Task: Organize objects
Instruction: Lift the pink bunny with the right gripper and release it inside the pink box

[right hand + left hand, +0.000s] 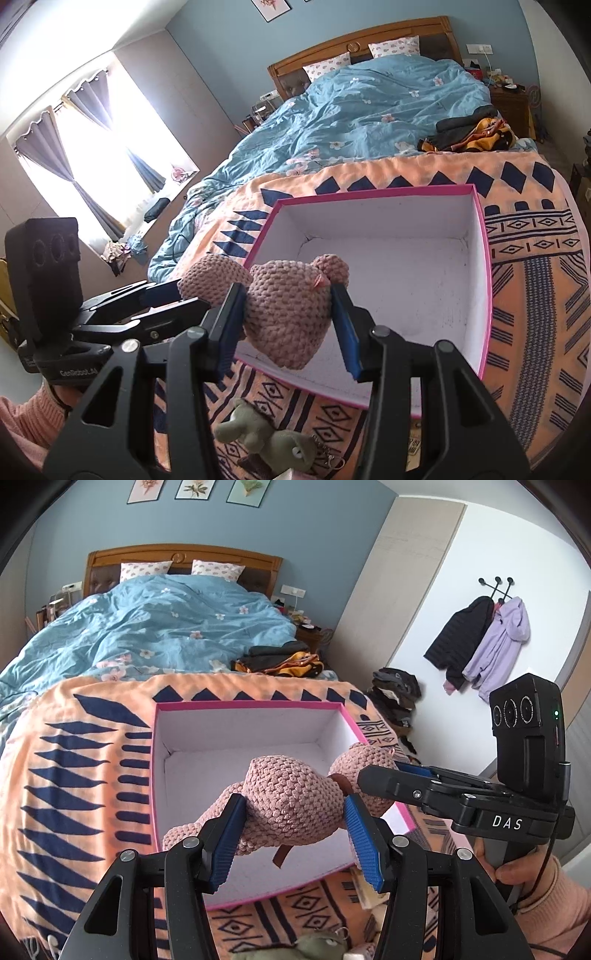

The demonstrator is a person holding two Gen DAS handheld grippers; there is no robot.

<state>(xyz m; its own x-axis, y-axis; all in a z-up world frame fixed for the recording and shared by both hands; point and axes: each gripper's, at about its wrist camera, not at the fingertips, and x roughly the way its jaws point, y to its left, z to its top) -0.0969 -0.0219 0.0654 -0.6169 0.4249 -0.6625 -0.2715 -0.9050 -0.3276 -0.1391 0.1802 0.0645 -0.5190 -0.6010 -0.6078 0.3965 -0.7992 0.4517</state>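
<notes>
Gripper pads of the left gripper (pixel 291 838) are pinched on the body of a pink crocheted toy (pixel 291 797), while its head is clamped by the right gripper (pixel 291 325). The soft toy is carried by both ends, likely so it does not sag, and is held above the open pink-rimmed box (pixel 484 258) on the patterned blanket (pixel 74 775). A green plush (pixel 266 439) lies beside the box.

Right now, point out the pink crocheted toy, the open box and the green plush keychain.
pink crocheted toy (pixel 291 794), left wrist view, on its knitted body.
pink-rimmed box (pixel 373 192), right wrist view, on its far rim.
green plush keychain (pixel 247 430), right wrist view, on its body.
</notes>
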